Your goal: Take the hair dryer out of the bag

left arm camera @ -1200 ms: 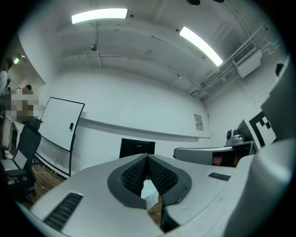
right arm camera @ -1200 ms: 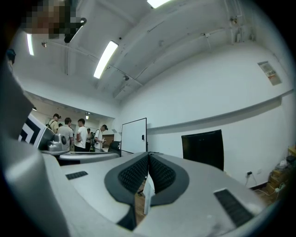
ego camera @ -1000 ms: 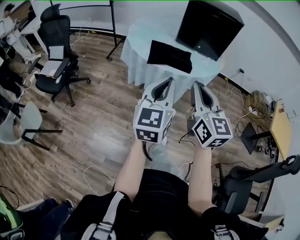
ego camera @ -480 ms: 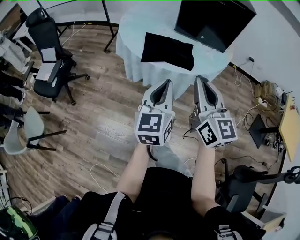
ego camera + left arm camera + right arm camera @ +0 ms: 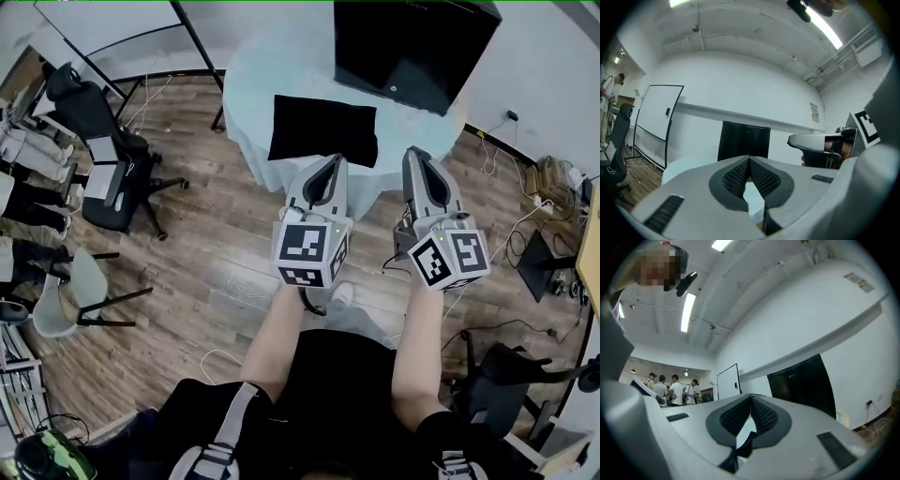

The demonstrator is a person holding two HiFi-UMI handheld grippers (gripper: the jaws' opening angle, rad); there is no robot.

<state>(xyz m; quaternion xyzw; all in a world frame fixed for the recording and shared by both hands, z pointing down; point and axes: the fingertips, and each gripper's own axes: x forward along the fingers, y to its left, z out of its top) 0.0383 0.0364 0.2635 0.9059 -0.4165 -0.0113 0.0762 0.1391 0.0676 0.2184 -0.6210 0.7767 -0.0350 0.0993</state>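
Observation:
A flat black bag point(image 5: 323, 129) lies on a round table under a pale cloth point(image 5: 253, 84), near its front edge. No hair dryer shows in any view. My left gripper point(image 5: 334, 160) and right gripper point(image 5: 416, 152) are held side by side, level, their tips just short of the table's near edge and the bag. In the left gripper view the left gripper point(image 5: 749, 159) has its jaws together with nothing between them. The right gripper point(image 5: 751, 397) is shut and empty too in the right gripper view. It also shows as the right gripper point(image 5: 816, 140) at that view's right.
A big black box point(image 5: 412, 47) stands on the table behind the bag. Office chairs point(image 5: 103, 173) and a seated person are at the left. A whiteboard stand point(image 5: 192, 33) is at the back left. Cables point(image 5: 492, 248) and another chair point(image 5: 511, 370) are at the right.
The table and the bag have come closer and lower in the head view as both grippers moved forward towards them together. Both stay shut.

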